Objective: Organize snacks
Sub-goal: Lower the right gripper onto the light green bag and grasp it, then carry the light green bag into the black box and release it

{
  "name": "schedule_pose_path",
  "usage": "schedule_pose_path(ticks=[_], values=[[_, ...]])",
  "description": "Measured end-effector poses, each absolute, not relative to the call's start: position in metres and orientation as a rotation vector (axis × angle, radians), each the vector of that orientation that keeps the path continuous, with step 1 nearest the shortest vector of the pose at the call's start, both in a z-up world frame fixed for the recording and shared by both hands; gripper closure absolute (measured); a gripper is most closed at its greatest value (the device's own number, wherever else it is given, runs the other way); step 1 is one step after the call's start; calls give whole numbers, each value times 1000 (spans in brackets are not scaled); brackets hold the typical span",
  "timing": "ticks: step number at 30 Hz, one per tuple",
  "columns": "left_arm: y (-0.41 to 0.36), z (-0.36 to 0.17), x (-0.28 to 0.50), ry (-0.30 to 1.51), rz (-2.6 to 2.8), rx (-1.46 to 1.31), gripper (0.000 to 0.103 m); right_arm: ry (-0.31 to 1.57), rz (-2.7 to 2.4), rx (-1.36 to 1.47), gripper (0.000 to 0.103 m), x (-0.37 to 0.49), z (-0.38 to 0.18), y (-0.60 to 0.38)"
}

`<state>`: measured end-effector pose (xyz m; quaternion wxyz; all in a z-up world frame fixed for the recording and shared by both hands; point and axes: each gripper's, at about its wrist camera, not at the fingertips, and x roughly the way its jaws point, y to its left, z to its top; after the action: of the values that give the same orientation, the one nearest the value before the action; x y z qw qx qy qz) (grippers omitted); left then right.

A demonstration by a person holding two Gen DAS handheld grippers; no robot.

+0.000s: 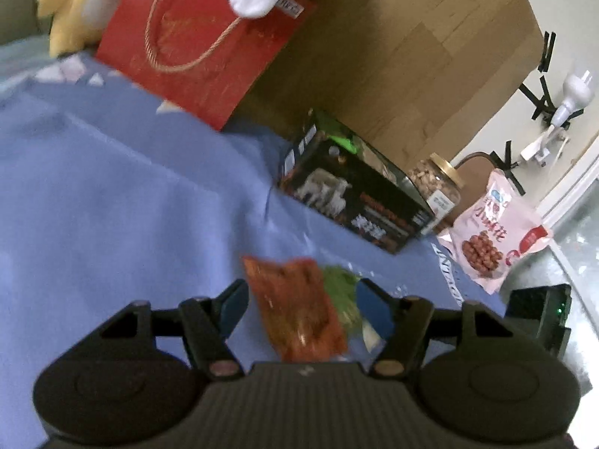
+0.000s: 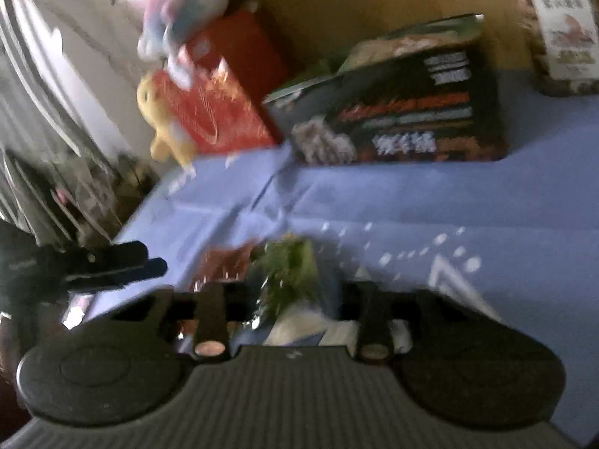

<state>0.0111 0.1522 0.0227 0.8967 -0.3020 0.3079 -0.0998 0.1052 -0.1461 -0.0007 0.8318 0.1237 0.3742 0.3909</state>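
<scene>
An orange snack packet (image 1: 295, 307) lies on the blue tablecloth (image 1: 112, 187) with a green packet (image 1: 342, 292) against its right side. My left gripper (image 1: 303, 308) is open and straddles both; its pads do not press on them. In the blurred right wrist view the green packet (image 2: 292, 273) sits between the fingers of my right gripper (image 2: 294, 292), which look closed in on it. The orange packet (image 2: 224, 262) shows just to its left. The left gripper (image 2: 153, 260) reaches in from the left edge there.
A black snack box (image 1: 355, 202) stands at the back, with a gold-lidded jar of nuts (image 1: 436, 183) and a pink snack bag (image 1: 490, 232) to its right. A red gift bag (image 1: 202, 37), a yellow plush toy (image 1: 75, 7) and a cardboard sheet (image 1: 411, 56) line the back. A black device (image 1: 539, 310) sits at the cloth's right edge.
</scene>
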Motion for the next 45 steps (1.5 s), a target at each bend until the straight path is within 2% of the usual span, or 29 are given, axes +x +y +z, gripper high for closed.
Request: schedule_pose_path(ticks=[5, 12, 14, 16, 17, 23, 27, 29, 31, 33, 34, 35, 37, 43, 45], values=[[131, 23, 6, 646, -283, -620, 38, 767, 766, 303, 94, 72, 2, -165], [79, 19, 15, 713, -434, -585, 38, 791, 688, 517, 94, 23, -12, -218], [63, 18, 18, 730, -451, -559, 33, 793, 664, 577, 94, 12, -17, -233], [50, 15, 21, 752, -462, -538, 33, 765, 637, 561, 94, 1, -14, -239], [46, 14, 23, 762, -467, -532, 33, 746, 622, 535, 90, -3, -11, -241], [30, 10, 31, 791, -461, -500, 33, 707, 619, 469, 85, -6, -6, -243], [22, 10, 32, 799, -483, -501, 33, 705, 629, 470, 75, -1, -7, -243], [16, 10, 32, 800, -497, -494, 35, 708, 640, 471, 75, -1, -10, -243], [11, 7, 33, 811, -531, -515, 44, 704, 651, 466, 76, 0, -11, -241], [7, 7, 32, 797, -527, -504, 47, 702, 644, 460, 81, 0, -11, -241], [7, 7, 31, 790, -524, -502, 54, 701, 647, 467, 81, 1, -12, -242], [9, 7, 31, 782, -531, -517, 71, 702, 649, 473, 83, 2, -13, -243], [12, 4, 34, 806, -607, -608, 91, 706, 656, 485, 86, 3, -13, -244], [6, 20, 31, 772, -625, -566, 90, 662, 667, 417, 89, 7, 0, -227], [13, 25, 30, 751, -589, -553, 78, 677, 699, 499, 89, 14, -1, -233]])
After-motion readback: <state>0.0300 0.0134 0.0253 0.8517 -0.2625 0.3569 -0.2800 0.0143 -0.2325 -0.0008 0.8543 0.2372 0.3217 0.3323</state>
